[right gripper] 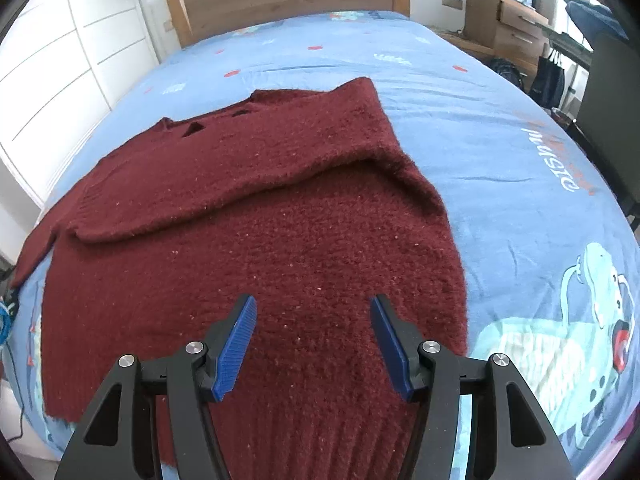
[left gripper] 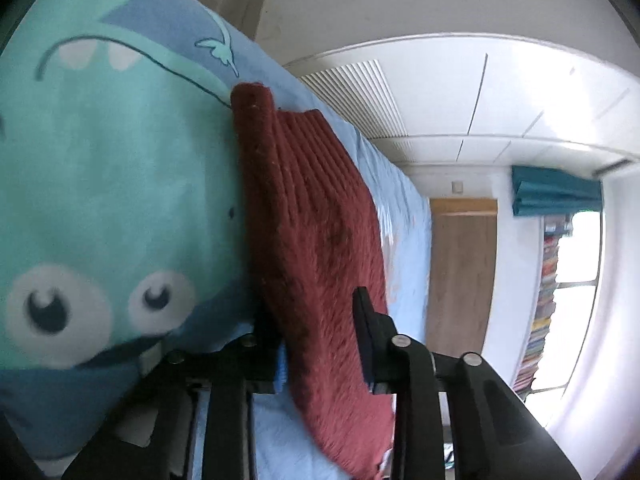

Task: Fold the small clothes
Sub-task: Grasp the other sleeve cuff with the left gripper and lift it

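Left tool (left gripper: 320,344), lower centre of its frame, is clamped on a sleeve edge of the red sweater (right gripper: 256,216). Right tool (right gripper: 312,340) hangs open above the hem, holding nothing. We judge the thick, fuzzy knit may slip from so shallow a bite, or drag the whole garment askew. Sweater lies flat mid-bed (right gripper: 500,140), one sleeve already folded across the chest.
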The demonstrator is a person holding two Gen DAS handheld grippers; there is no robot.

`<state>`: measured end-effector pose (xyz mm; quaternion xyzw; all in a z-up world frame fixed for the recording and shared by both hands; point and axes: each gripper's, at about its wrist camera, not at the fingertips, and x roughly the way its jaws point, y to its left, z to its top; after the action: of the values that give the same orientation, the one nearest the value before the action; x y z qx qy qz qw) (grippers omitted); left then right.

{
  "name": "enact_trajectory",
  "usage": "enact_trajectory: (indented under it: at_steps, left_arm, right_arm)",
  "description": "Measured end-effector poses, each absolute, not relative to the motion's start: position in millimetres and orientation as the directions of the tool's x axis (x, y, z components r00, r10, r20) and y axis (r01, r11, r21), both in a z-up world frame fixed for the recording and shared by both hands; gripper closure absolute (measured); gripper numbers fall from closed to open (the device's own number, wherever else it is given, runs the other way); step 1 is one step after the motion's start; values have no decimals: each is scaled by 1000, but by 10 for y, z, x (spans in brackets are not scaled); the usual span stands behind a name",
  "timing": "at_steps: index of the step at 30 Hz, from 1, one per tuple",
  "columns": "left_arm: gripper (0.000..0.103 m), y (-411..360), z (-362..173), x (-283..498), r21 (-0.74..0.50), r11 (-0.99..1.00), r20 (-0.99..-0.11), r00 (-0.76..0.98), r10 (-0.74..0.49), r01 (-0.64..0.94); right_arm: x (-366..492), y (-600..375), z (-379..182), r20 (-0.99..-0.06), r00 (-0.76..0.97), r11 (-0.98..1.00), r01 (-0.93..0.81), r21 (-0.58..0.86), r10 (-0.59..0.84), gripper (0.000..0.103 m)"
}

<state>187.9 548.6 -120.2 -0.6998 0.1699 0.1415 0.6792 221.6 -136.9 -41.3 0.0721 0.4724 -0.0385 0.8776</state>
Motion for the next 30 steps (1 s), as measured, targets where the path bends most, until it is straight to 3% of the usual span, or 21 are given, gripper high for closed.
enact_trajectory:
  at_steps: [4,9,17,30]
  left_arm:
    - [96,5518,-1102,1973,-884,-4,-467,883,-53,-468]
    - [97,5439,-887,2029,-874,48,-485,873,-49,-483]
    - [97,5182,-586,2220,-916,76,-399,914,-74,-394]
    - [97,4318,84,3053,-948,144,-313,921,-232,-286]
  right_arm:
    - [2193,-1360,-409,-834,551,986,134,94,5,42]
    - [2163,-1418,-379,-828,561,983,144,113,13,42]
    - [2105,-1491,-344,-813,581,978,146,149,37,42]
    - [1838,-1784,-206,-767,636,964,145,222,81,42]
